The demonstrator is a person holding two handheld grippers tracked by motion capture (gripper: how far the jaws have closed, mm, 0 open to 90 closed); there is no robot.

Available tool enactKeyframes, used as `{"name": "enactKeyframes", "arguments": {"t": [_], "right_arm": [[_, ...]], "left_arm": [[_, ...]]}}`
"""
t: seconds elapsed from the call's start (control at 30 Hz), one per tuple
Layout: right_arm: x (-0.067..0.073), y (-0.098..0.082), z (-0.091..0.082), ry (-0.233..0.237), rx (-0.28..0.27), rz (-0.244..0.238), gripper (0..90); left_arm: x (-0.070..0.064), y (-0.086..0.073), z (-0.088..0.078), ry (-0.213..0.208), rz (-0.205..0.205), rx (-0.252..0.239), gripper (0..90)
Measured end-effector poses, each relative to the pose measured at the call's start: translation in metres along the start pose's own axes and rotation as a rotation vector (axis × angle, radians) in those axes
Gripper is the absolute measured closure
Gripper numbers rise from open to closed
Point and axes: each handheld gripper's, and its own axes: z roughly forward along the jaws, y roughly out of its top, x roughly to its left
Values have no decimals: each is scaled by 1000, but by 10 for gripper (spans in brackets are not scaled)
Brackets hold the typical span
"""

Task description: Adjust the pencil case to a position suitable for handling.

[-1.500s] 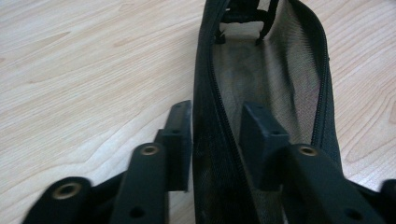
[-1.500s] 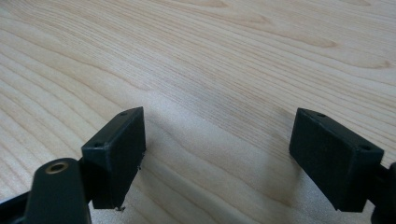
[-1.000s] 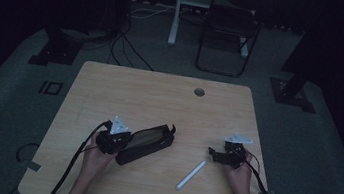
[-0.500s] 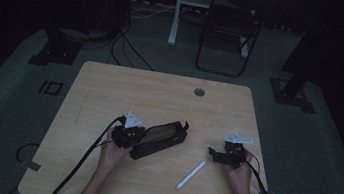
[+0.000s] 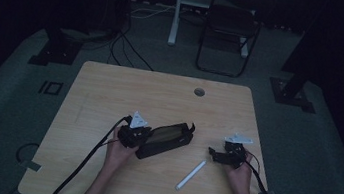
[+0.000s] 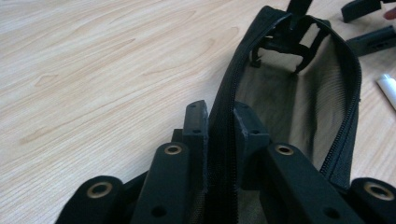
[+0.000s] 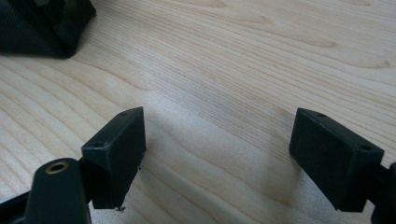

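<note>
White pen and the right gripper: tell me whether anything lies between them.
Nothing visible does. The right gripper is open over bare table, and the white pen lies just beside it toward the person. The black pouch sits off to the left.

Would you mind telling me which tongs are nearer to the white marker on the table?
Right. The right tongs sit open just up and right of the white marker, while the left tongs are farther off, clamped on the black pouch.
</note>
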Motion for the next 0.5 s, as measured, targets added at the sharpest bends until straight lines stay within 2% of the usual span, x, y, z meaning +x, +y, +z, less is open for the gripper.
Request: {"name": "enactKeyframes", "arguments": {"t": [0.07,0.13,0.17,0.2,0.3,0.5], "right_arm": [[0,0,0,0,0,0,187],[0,0,0,0,0,0,186],[0,0,0,0,0,0,187],[0,0,0,0,0,0,187],[0,0,0,0,0,0,187],[0,0,0,0,0,0,187]], "left_arm": [[-1,0,-1,-7,13,3,745],[-1,0,-1,-6,17,5,676],[-2,-1,-2,8,24,9,676],[-2,-1,-3,9,28,9,600],[-2,1,-9,13,36,-6,530],[-5,5,-22,15,40,-38,471]]}}
